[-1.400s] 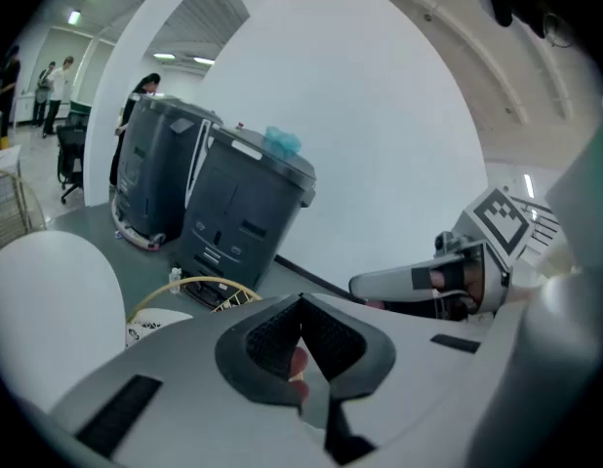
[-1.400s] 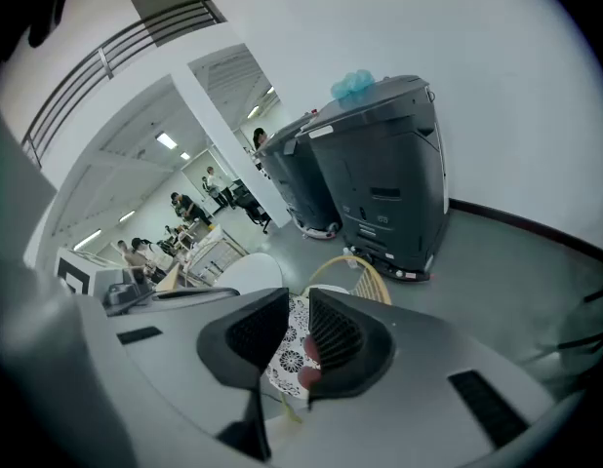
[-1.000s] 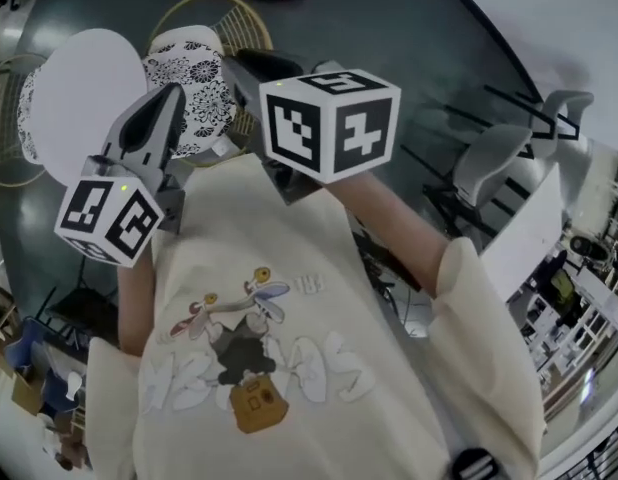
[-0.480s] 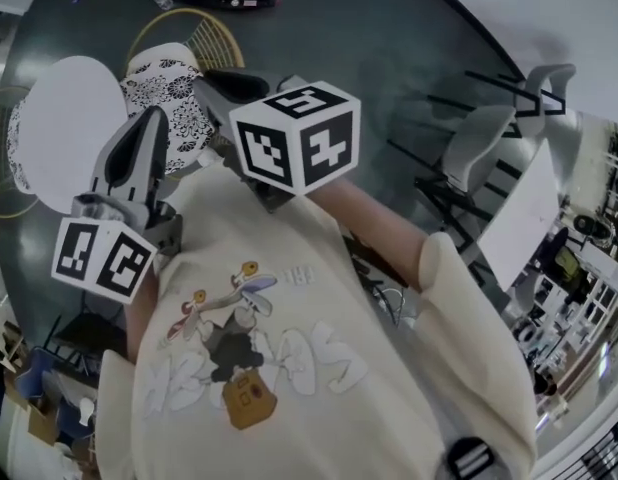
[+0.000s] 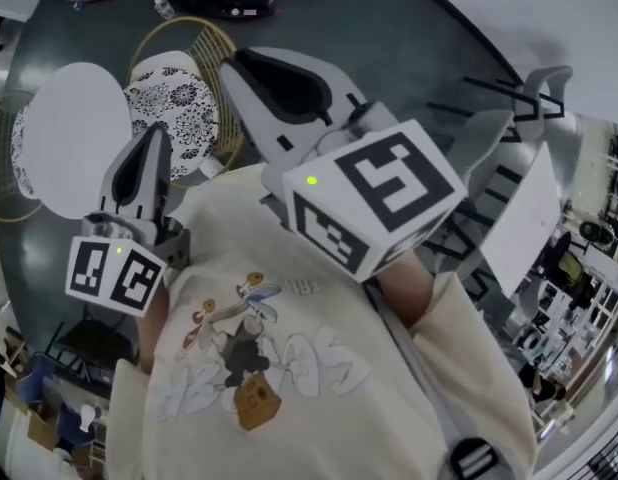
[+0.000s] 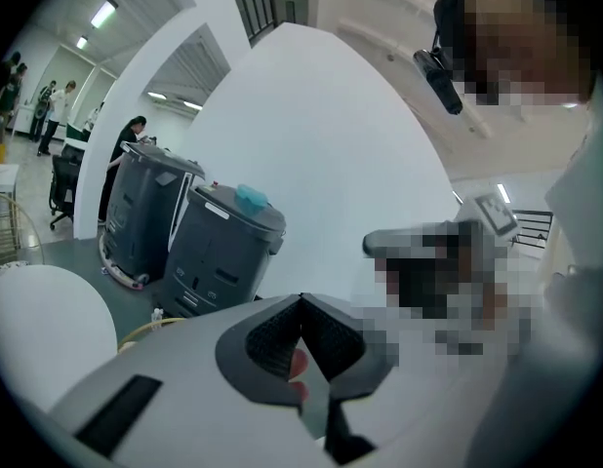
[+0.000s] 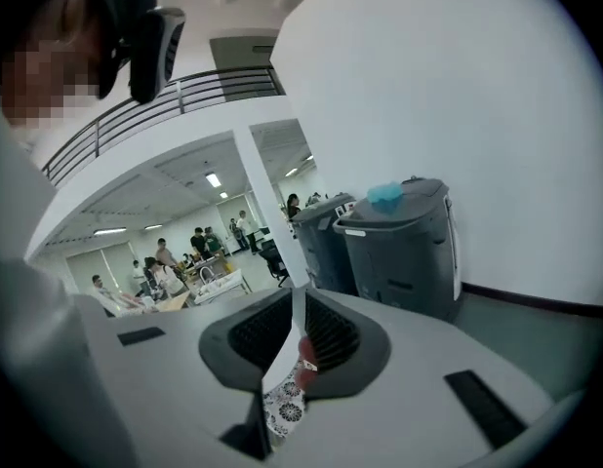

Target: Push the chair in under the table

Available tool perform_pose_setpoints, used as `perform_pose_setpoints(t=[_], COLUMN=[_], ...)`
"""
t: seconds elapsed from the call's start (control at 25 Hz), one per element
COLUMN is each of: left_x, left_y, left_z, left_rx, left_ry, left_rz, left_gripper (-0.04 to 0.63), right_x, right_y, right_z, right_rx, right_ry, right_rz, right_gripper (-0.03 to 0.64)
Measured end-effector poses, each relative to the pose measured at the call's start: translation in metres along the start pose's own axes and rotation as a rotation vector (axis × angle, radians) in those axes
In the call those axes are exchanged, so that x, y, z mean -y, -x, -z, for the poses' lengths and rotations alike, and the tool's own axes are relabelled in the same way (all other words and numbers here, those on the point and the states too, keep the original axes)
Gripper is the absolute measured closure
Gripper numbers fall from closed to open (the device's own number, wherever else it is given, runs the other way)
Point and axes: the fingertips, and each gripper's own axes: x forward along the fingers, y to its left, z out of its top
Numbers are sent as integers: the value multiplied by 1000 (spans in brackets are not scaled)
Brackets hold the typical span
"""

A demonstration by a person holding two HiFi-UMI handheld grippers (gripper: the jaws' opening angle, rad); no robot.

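A rattan chair with a black-and-white patterned cushion (image 5: 174, 108) stands beside the round white table (image 5: 74, 138), its curved back (image 5: 204, 38) on the far side. My left gripper (image 5: 152, 140) is shut and empty, held above the cushion's near edge. My right gripper (image 5: 244, 60) is raised higher, over the chair's right side, also shut with nothing in it. In the left gripper view the jaws (image 6: 301, 300) point past the table top (image 6: 38, 320). A strip of cushion (image 7: 282, 408) shows below the right gripper (image 7: 297, 295).
Two grey wheeled bins (image 6: 223, 252) stand against the white wall beyond the chair. A grey office chair (image 5: 509, 118) and a white desk (image 5: 529, 218) are at the right. People sit and stand in the far room (image 7: 165, 261).
The right gripper has lifted and rolled, so its marker cube now looms larger and nearer the head camera. The left gripper has shifted only a little, up and to the right.
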Motion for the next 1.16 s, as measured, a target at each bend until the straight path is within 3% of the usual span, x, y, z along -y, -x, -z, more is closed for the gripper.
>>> perform_pose_setpoints(t=[0.2, 0.28, 0.4, 0.64, 0.76, 1.0, 1.16], left_x=[12, 13, 5, -11, -12, -31, -44], left_y=[5, 8, 10, 25, 36, 52, 61], left_z=[12, 13, 16, 24, 23, 35, 35], left_rx=[-21, -33, -44, -81, -83, -93, -87], left_ry=[-18, -30, -25, -30, -33, -14, 8], left_rz=[24, 28, 19, 26, 37, 21, 24], left_gripper=[586, 586, 586, 586, 586, 586, 586], right_x=[-8, -22, -25, -30, -47, -77, -91], right_y=[-33, -27, -25, -32, -31, -39, -51], right_z=[98, 106, 107, 121, 126, 132, 139], right_rx=[-150, -159, -135, -192, -236, -233, -262], right_ry=[-125, -124, -125, -255, -248, -113, -87], right_rz=[-150, -199, -197, -170, -190, -170, -175], right_gripper=[611, 611, 611, 611, 611, 611, 611])
